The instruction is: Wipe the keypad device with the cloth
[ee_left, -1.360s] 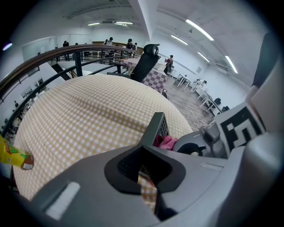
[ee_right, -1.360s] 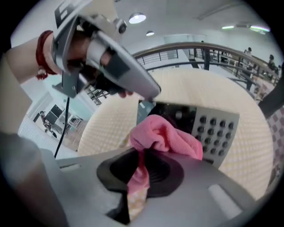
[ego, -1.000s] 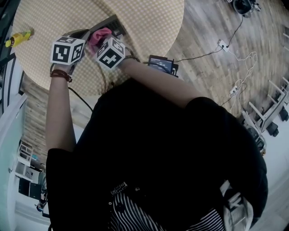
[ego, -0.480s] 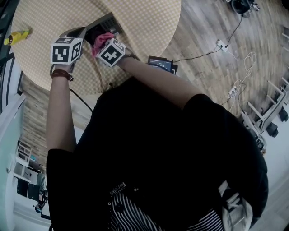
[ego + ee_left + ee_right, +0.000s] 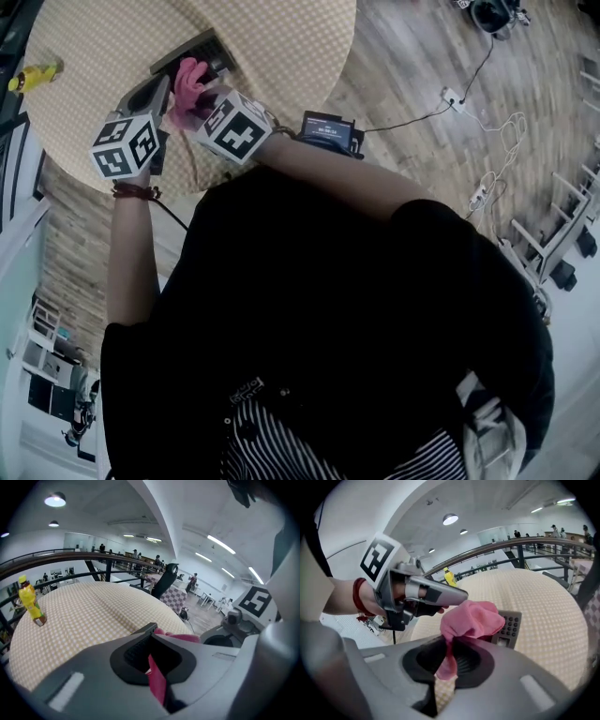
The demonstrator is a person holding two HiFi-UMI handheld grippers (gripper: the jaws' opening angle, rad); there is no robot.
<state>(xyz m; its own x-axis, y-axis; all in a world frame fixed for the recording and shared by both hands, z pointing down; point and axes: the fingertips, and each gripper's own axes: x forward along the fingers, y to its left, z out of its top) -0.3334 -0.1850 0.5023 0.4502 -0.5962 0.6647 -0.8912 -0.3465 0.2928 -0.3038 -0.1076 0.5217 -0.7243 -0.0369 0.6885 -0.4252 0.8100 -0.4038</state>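
Both arms reaching toward 11 o'clock in the head view, left forearm running up toward 12, right forearm angling toward 10, tools meeting tip to tip, right tool pinching the cloth, left tool clamping a pink sliver of it.

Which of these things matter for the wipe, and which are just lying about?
In the job: pink cloth, keypad device, right gripper, left gripper.
Lying about: yellow bottle, small screen unit, floor power strip.

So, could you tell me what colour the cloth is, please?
The cloth is pink; right gripper view.
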